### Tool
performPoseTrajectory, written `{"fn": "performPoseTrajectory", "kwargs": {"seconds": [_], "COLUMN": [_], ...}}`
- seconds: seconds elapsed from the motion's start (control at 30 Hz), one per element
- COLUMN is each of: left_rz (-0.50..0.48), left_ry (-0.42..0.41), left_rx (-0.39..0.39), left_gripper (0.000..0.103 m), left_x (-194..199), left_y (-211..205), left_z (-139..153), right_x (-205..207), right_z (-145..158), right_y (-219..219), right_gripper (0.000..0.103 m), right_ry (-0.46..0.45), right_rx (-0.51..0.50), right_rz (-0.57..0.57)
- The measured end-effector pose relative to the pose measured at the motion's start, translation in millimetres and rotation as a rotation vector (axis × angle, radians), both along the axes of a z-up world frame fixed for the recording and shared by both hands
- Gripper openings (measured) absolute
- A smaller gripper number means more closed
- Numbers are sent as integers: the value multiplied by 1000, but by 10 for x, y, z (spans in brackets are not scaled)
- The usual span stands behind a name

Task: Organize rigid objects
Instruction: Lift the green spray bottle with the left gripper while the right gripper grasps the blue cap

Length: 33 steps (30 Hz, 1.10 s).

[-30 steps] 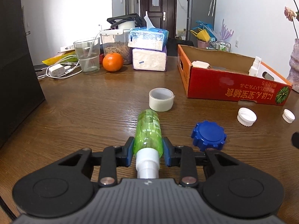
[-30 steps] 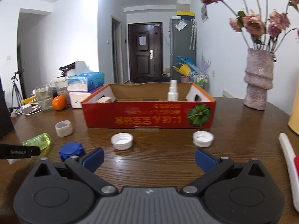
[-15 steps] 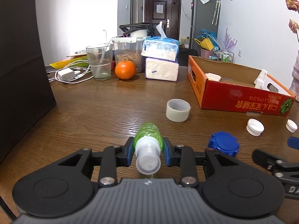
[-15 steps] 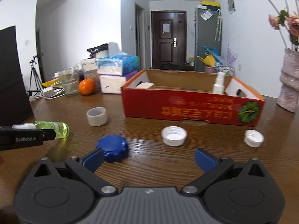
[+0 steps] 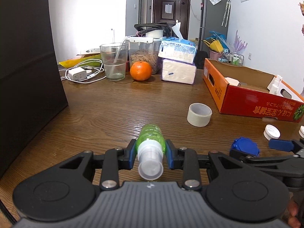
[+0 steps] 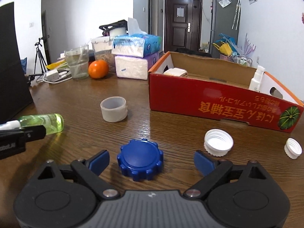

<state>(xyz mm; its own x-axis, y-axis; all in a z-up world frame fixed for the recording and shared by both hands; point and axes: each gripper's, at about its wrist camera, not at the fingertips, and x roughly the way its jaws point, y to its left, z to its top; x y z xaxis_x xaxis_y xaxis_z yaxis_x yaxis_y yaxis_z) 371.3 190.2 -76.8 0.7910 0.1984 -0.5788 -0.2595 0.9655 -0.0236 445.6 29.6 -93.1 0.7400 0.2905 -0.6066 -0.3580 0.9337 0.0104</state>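
Blue lid (image 6: 140, 162) between closing right tool (image 6: 151, 160) pads, right view only.

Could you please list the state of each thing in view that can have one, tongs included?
Left tongs: shut on the green bottle.
Green bottle: capped, lifted off the table.
Right tongs: closing around the blue lid, pads not touching it.
Blue lid: flat on the table.
Two white caps: loose, open side up.
Tape roll: standing on its edge rim.
Cardboard box: open.
Glass: partly filled.
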Motion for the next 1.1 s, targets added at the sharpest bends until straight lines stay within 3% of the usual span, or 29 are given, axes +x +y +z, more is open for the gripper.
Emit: {"fn": "performPoseTrajectory", "kwargs": {"seconds": [0.13,0.27,1.1], "left_rz": [-2,-1,42], "left_ry": [0,-1,-56], "left_rx": [2,1,10], "left_gripper": [31,31,32], "left_x": [0,1,-61], "left_y": [-7,-5,-156], "left_z": [-2,-2,108], "right_x": [82,66,-151], "right_z": [-41,-23,346], "right_y": [74,94,-217], "right_gripper": [83,53,53], "right_ry": [20,3,-158], "right_rx": [-10,0,120], "right_rz": [2,21,6]}}
